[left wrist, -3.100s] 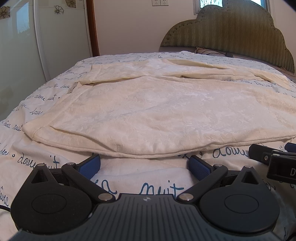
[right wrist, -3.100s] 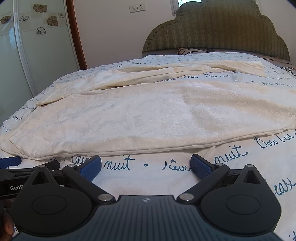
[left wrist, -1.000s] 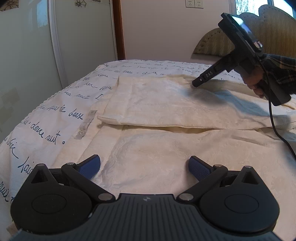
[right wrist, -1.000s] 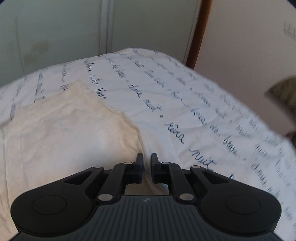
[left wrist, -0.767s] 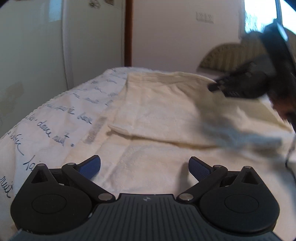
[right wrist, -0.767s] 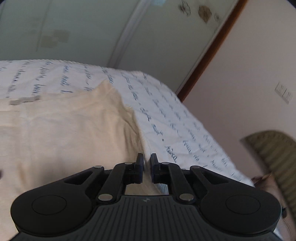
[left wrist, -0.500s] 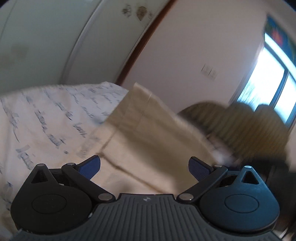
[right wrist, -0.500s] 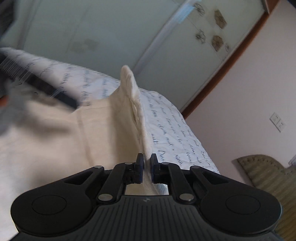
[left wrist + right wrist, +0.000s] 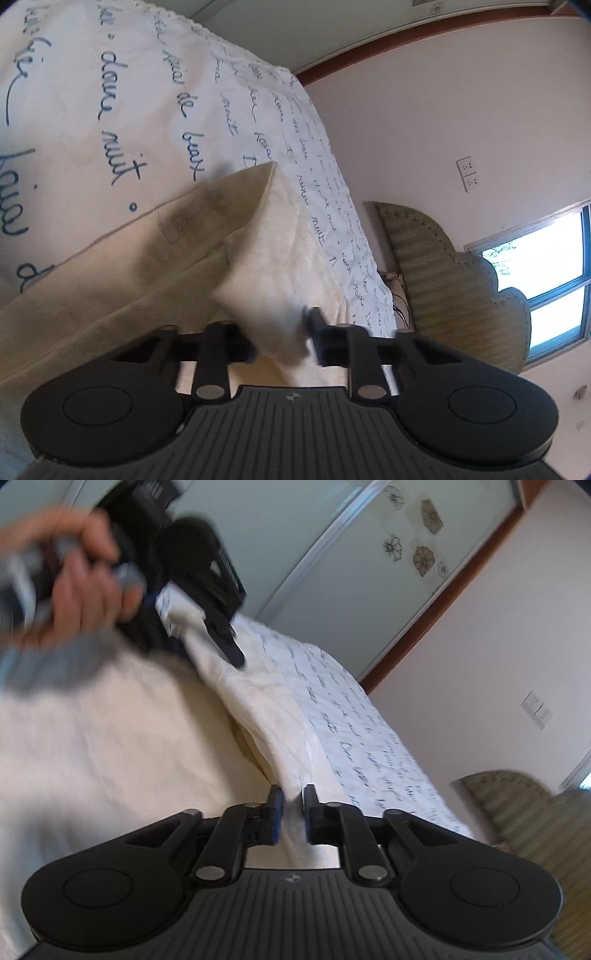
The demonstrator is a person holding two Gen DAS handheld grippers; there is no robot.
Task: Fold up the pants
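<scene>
The cream pants (image 9: 240,258) lie on the bed with one edge lifted into a fold. My left gripper (image 9: 280,338) is rolled to one side, and its jaws are closing on that fold, which fills the gap between them. In the right wrist view the pants (image 9: 110,738) spread to the left. My right gripper (image 9: 292,812) is opening, and the pants' raised edge still runs between its parted fingers. The left gripper (image 9: 192,642) shows blurred at the upper left of that view, held by a hand (image 9: 74,576), with cloth caught in it.
The white bedsheet (image 9: 110,92) with blue handwriting covers the bed; its far side (image 9: 351,746) drops toward the wall. A green padded headboard (image 9: 443,266) stands at the bed's end under a window (image 9: 546,273). Sliding wardrobe doors (image 9: 332,572) lie beyond the bed.
My left gripper rolled over and went from wide open to closed on a fold of the pants. My right gripper swung along the pants' edge and its shut jaws parted a little.
</scene>
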